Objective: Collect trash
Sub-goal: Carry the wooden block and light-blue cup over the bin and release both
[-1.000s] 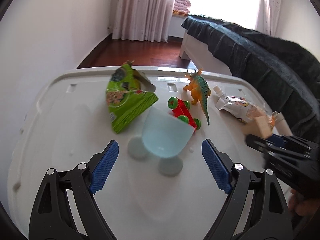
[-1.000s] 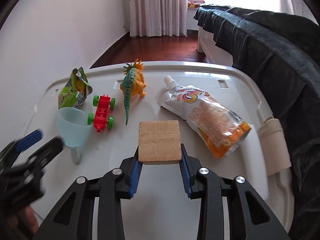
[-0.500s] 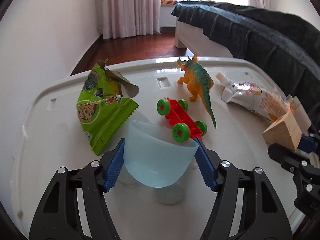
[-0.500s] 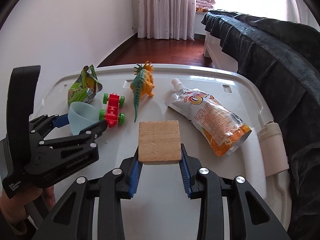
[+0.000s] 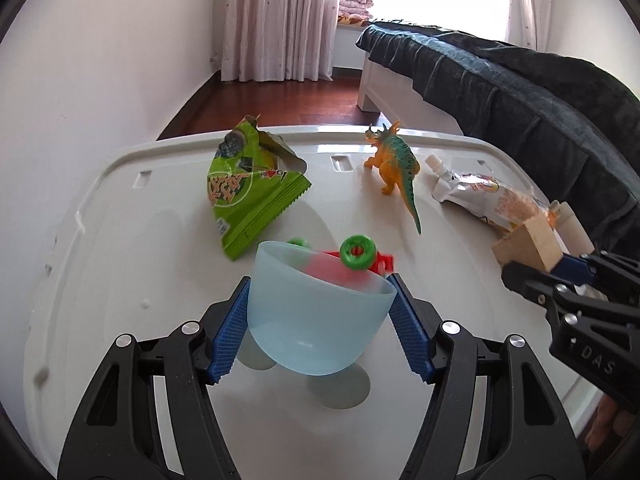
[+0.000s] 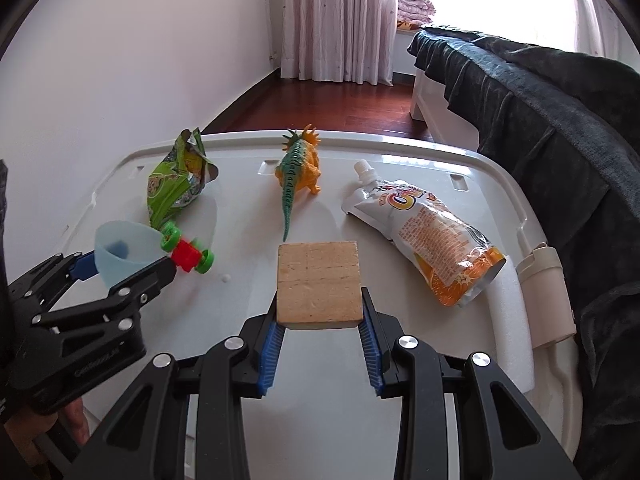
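- The left gripper (image 5: 320,324) clasps a pale blue cup (image 5: 316,308) at the near left of the white lid (image 5: 120,260).
- The right gripper (image 6: 320,340) clamps a wooden block (image 6: 319,283).
- A green snack bag (image 5: 248,188) lies far left, an orange drink pouch (image 6: 428,236) right.

The red toy car (image 5: 360,260) is blurred in both views, and the pale blue cup (image 5: 316,320) hides its near part in the left wrist view. In that view the wooden block (image 5: 528,246) covers the lower end of the orange drink pouch (image 5: 492,196). The dark blanket (image 6: 560,128) is cut off by the picture's right edge.
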The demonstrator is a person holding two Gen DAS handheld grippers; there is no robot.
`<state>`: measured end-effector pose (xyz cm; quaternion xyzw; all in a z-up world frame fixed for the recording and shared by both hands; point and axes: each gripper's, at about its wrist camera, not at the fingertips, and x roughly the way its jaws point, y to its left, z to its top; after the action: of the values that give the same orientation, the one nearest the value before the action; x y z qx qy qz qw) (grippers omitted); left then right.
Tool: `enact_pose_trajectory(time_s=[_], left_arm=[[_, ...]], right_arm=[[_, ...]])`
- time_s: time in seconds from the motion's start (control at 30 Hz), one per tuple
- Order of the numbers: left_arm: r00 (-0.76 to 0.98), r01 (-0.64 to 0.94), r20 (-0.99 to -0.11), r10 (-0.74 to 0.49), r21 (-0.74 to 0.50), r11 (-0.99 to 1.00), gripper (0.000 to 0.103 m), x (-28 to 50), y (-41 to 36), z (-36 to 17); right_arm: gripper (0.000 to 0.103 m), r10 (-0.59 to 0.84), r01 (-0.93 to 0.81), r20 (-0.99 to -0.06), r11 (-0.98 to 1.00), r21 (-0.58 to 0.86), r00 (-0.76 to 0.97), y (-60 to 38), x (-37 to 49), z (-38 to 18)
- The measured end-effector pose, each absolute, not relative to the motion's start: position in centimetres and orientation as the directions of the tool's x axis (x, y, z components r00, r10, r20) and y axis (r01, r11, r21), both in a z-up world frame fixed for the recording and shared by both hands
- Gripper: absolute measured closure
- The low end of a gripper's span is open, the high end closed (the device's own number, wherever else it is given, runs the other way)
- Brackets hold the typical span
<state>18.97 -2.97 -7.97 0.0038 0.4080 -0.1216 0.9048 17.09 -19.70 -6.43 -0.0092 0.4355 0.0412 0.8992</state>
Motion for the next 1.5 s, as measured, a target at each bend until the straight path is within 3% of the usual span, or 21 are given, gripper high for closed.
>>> enact_pose_trajectory(time_s=[0.43,0.8,1.13,1.4,1.43,1.5], left_arm=[[0.658,0.186,-0.723,-0.208,-0.111,0.976,0.038,15.1,-1.2,-6.6],[0.680,0.137,-0.708,-0.189,-0.131,0.982,0.038,5.2,0.7,-2.5],[0.615,0.128,-0.767,-0.181,-0.129,0.983,0.038,-3.8,2.3,-4.4],[0.545,0.128,-0.820,-0.175,-0.124,0.984,0.038,-7.0,3.1,-7.3],[0.526,0.125,-0.832,-0.178,-0.132,0.983,0.038,-7.0,3.1,-7.7],[0.506,0.109,-0.841,-0.190,-0.156,0.982,0.036,-7.1,3.4,-8.0]], right_arm=[[0.068,0.066,-0.078,-0.770,0.997,0.022,0.635,-19.7,14.6,-4.6],[0.068,0.105,-0.113,-0.758,0.993,0.041,0.644,-18.4,5.9,-1.5],[0.068,0.157,-0.160,-0.853,0.983,0.088,0.497,-15.7,-5.5,-6.2],[0.067,0.108,-0.187,-0.928,0.981,0.042,0.357,-14.4,-9.5,-11.2],[0.065,0.100,-0.181,-0.930,0.983,0.037,0.354,-14.4,-9.6,-11.4],[0.039,0.094,-0.172,-0.930,0.984,0.034,0.356,-14.5,-9.7,-11.5]])
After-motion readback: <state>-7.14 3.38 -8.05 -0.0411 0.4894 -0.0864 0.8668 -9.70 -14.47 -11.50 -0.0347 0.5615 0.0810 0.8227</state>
